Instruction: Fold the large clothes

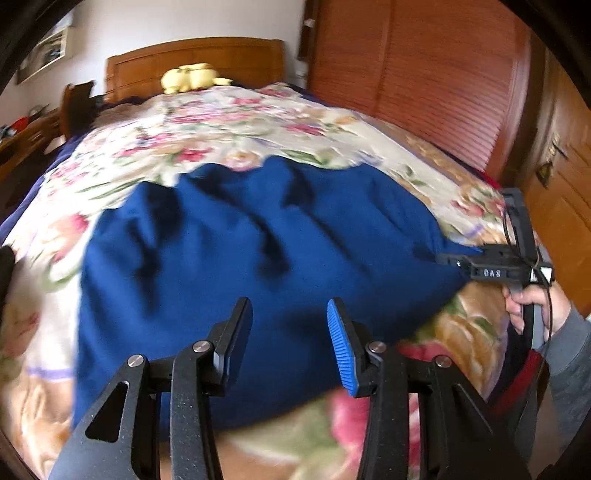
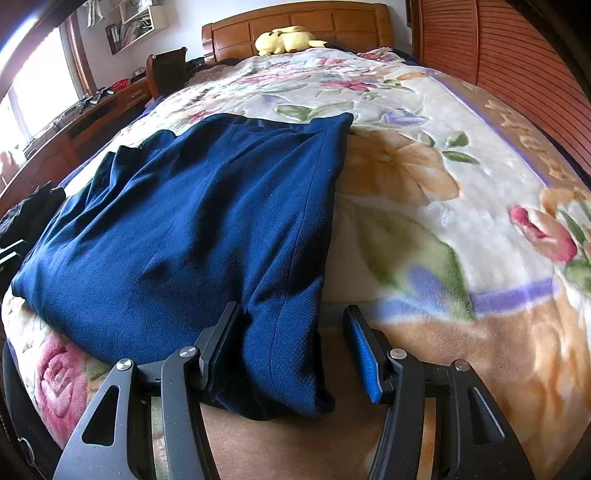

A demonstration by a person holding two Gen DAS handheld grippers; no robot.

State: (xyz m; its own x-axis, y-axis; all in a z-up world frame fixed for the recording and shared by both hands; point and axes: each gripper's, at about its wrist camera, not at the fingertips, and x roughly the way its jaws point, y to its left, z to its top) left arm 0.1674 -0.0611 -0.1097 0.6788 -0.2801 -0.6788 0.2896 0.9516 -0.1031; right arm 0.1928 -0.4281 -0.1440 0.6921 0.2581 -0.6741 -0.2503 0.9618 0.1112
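— While we have the blue garment (image 2: 192, 236) spread on the floral blanket (image 2: 443, 206) of the bed, how do we make this fold clean?

— We take the near corner squarely. Our right gripper (image 2: 291, 350) has its jaws apart, straddling that corner, one finger touching the cloth edge, the blue-padded one beside it on the blanket. We judge it best to close over both layers, not just the top one.

— And our left side?

— Our left gripper (image 1: 290, 336) hovers above the near edge of the garment, jaws apart, holding nothing. We'd bring it down to the other near corner so both ends lift evenly.

— How are the hands posed?

— Both point toward the headboard (image 2: 295, 22), low over the bed. From the left view, our right hand (image 1: 532, 302) grips its handle at the garment's right edge.
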